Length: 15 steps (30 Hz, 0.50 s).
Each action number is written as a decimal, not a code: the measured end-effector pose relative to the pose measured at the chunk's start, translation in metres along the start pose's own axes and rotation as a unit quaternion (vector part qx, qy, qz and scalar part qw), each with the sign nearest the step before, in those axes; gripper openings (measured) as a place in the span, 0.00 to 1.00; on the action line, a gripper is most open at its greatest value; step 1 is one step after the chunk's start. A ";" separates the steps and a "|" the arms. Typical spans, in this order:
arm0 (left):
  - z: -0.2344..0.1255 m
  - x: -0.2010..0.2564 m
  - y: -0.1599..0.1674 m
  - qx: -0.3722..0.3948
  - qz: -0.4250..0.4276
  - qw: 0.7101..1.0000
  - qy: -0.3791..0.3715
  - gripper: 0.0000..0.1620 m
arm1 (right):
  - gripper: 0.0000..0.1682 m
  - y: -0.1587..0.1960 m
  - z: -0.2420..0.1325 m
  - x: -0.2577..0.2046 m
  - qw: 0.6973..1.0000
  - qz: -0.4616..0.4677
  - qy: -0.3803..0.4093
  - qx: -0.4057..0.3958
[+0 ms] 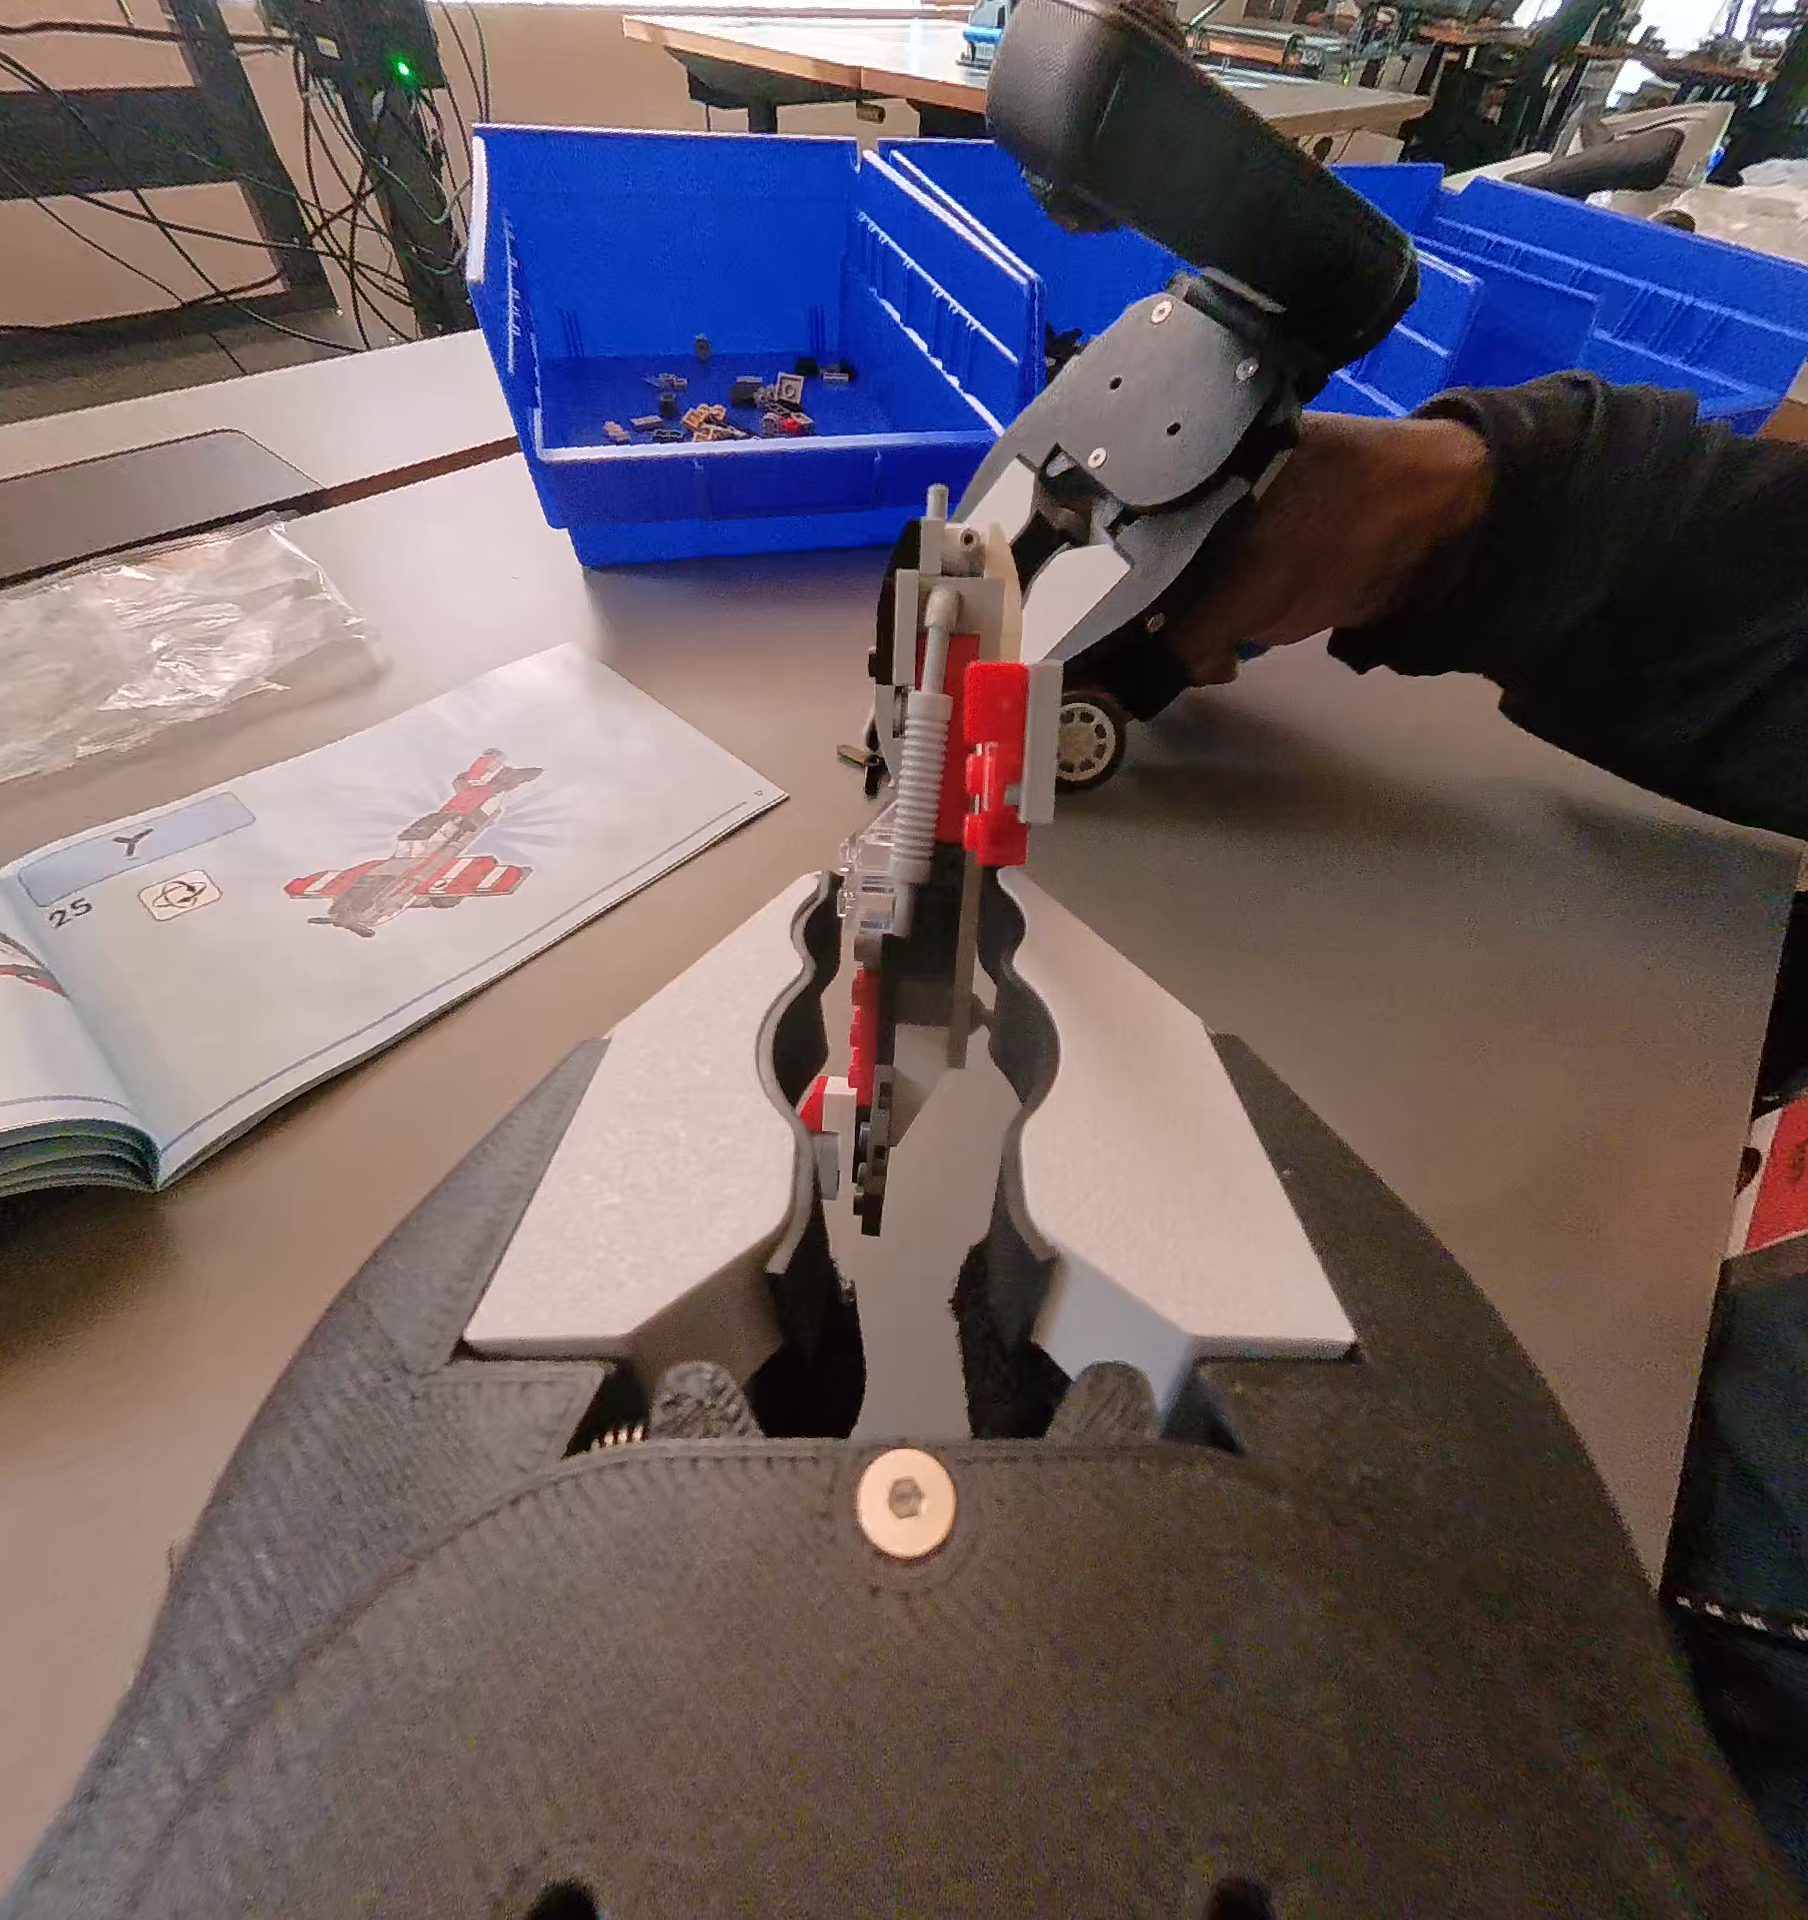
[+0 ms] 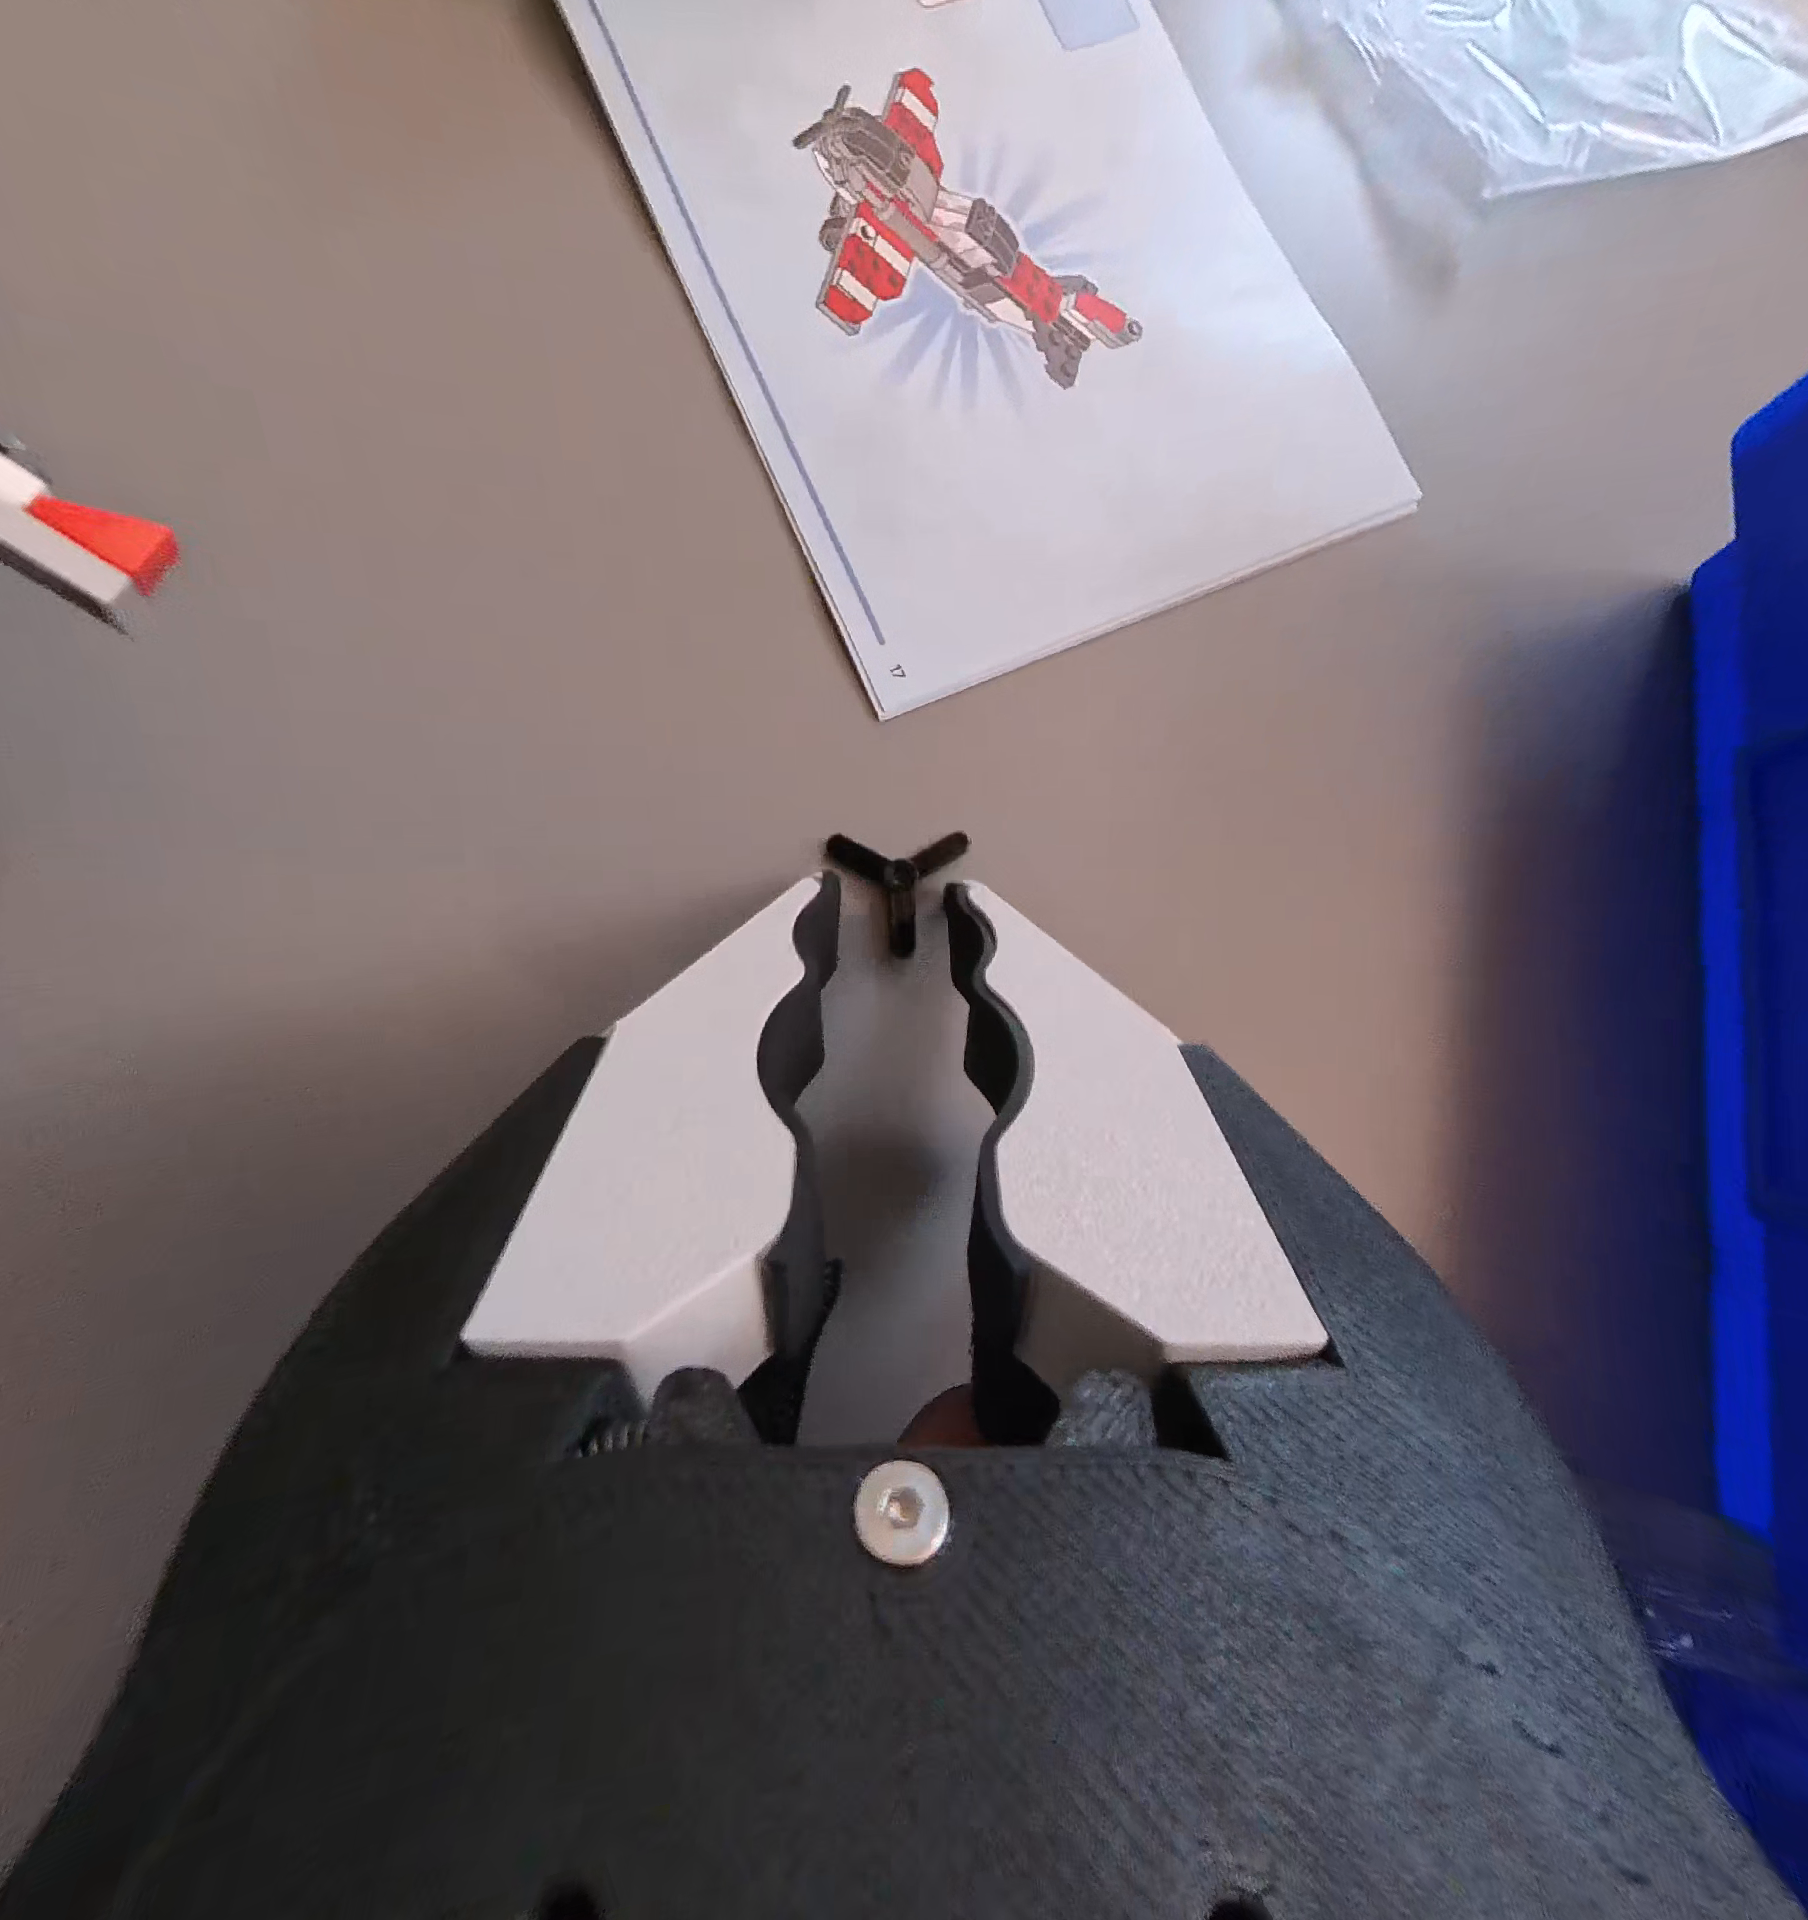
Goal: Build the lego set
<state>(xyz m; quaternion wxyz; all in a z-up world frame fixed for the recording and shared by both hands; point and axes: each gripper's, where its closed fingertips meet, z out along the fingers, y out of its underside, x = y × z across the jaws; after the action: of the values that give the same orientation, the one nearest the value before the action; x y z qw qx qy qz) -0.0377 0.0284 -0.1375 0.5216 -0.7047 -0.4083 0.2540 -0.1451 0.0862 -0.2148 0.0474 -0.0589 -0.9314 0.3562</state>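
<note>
My left gripper (image 1: 910, 894) is shut on the red, white and grey lego plane model (image 1: 993, 748) and holds it upright above the table. Its red and white wing tip shows at the left edge of the right wrist view (image 2: 79, 540). A small black three-blade propeller (image 2: 898, 883) lies on the grey table. My right gripper (image 2: 892, 888) points down at it, open, with one blade between its fingertips and a gap on each side. In the left wrist view a hand holds this gripper behind the model, its fingers (image 1: 1087, 592) angled down.
The open instruction booklet (image 1: 360, 894) (image 2: 983, 364) lies left of the model, with a clear plastic bag (image 1: 131, 644) (image 2: 1554, 83) beyond it. Blue bins (image 1: 734, 343) (image 2: 1793, 831) stand at the back, one holding several small pieces. A small wheel (image 1: 1087, 738) shows beside the model. Some 15 cm of space lies between my two pairs of fingers.
</note>
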 end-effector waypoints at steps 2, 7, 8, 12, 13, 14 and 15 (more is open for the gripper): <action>-0.001 0.000 0.000 0.001 -0.001 1.000 0.000 0.16 | 0.12 0.001 -0.001 -0.001 1.000 0.013 -0.008 0.000; -0.001 -0.001 0.001 -0.001 -0.005 1.000 0.002 0.16 | 0.04 -0.001 0.002 0.000 1.000 0.008 -0.002 0.002; 0.000 -0.001 0.001 -0.003 -0.005 1.000 0.002 0.16 | 0.04 -0.002 0.002 0.000 1.000 0.008 -0.002 0.001; -0.001 -0.002 0.001 -0.003 -0.004 1.000 -0.001 0.16 | 0.03 -0.003 0.003 0.000 1.000 0.011 -0.004 -0.003; -0.001 -0.003 0.002 -0.003 -0.005 1.000 -0.002 0.16 | 0.03 -0.004 0.002 -0.001 1.000 0.012 -0.006 -0.001; -0.001 -0.003 0.002 -0.003 -0.005 1.000 -0.003 0.16 | 0.03 -0.007 0.001 -0.002 1.000 0.014 -0.009 0.008; -0.001 -0.003 0.002 -0.003 -0.005 1.000 -0.003 0.16 | 0.03 -0.012 -0.002 -0.005 1.000 0.019 -0.014 0.020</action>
<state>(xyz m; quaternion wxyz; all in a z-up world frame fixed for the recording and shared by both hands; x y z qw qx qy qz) -0.0383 0.0249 -0.1389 0.5196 -0.7033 -0.4144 0.2523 -0.1412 0.0783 -0.2056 0.0283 -0.0708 -0.9234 0.3761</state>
